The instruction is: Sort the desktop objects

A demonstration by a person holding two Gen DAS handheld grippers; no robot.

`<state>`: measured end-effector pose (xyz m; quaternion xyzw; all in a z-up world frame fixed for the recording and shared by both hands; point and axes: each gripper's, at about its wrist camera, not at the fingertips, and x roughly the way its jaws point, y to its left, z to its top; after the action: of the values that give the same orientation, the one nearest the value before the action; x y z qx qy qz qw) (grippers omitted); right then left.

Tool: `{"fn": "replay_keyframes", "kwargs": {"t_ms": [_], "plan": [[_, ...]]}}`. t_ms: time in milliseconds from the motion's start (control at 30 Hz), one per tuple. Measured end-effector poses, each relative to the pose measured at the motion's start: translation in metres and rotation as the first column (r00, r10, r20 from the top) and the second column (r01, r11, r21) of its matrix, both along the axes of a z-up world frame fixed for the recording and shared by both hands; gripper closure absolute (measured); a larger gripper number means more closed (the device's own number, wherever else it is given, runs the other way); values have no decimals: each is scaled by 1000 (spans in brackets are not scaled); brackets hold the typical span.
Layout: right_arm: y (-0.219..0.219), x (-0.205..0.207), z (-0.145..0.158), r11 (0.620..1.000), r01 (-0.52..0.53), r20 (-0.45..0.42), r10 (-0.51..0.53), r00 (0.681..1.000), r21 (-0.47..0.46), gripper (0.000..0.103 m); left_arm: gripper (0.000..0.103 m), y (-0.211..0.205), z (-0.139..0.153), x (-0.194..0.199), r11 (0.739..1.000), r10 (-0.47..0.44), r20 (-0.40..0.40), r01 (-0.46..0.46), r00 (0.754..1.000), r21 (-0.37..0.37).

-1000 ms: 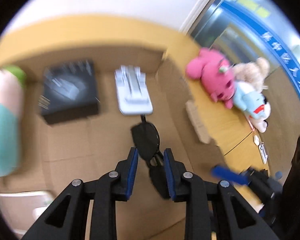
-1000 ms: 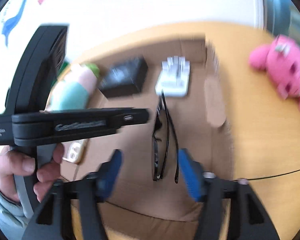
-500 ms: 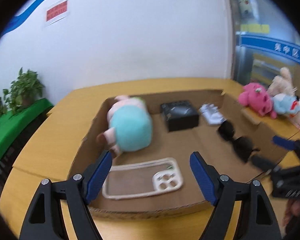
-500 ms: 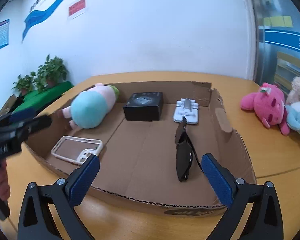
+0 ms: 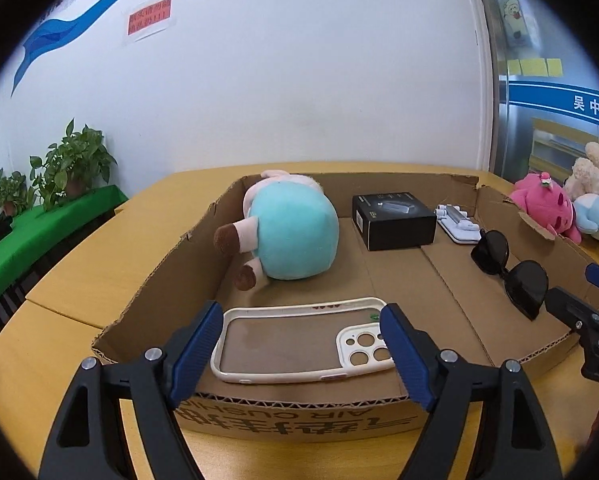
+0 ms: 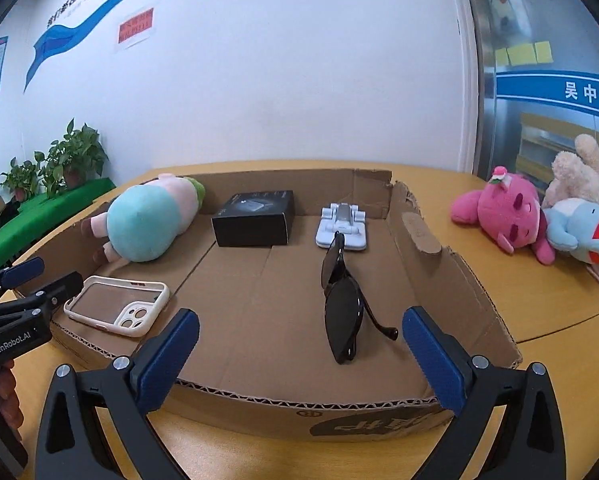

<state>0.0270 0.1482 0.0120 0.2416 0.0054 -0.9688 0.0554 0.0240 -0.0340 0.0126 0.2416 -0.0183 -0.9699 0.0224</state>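
A shallow cardboard box (image 5: 299,416) (image 6: 471,292) on the wooden table holds a teal and pink plush pig (image 5: 291,232) (image 6: 143,224), a black box (image 5: 393,220) (image 6: 253,222), a white folding stand (image 5: 457,226) (image 6: 341,226), black sunglasses (image 5: 511,276) (image 6: 341,304) and a white phone case (image 5: 303,342) (image 6: 117,304). My left gripper (image 5: 301,356) is open and empty at the box's near edge, in front of the phone case. My right gripper (image 6: 299,360) is open and empty at the near edge, in front of the sunglasses.
A pink plush (image 6: 503,216) (image 5: 543,204), a light blue plush (image 6: 579,230) and a beige plush (image 6: 577,176) lie on the table right of the box. Potted plants (image 5: 67,164) stand on a green ledge far left. A white wall is behind.
My left gripper let go of the sunglasses inside the box, opened and pulled back to the near edge. My right gripper also drew back. The sunglasses now lie on the box floor.
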Motion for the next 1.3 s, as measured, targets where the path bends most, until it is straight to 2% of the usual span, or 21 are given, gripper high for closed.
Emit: {"fn": "replay_keyframes", "kwargs": {"t_ms": [67,433,1300], "plan": [[0,1,-1,1000,1,-14,-1,1000,0,0,21,0,-2,4,1000,3,-39,-3,999,0],[-1,-1,-2,1000,-1,-11,1,1000,0,0,17,-1,-3,1,1000,3,-33,-3,999,-3],[0,-2,-4,1000,-1,-10,1,1000,-2,0,17,-2,-3,0,1000,-1,-31,1,1000,-2]]}}
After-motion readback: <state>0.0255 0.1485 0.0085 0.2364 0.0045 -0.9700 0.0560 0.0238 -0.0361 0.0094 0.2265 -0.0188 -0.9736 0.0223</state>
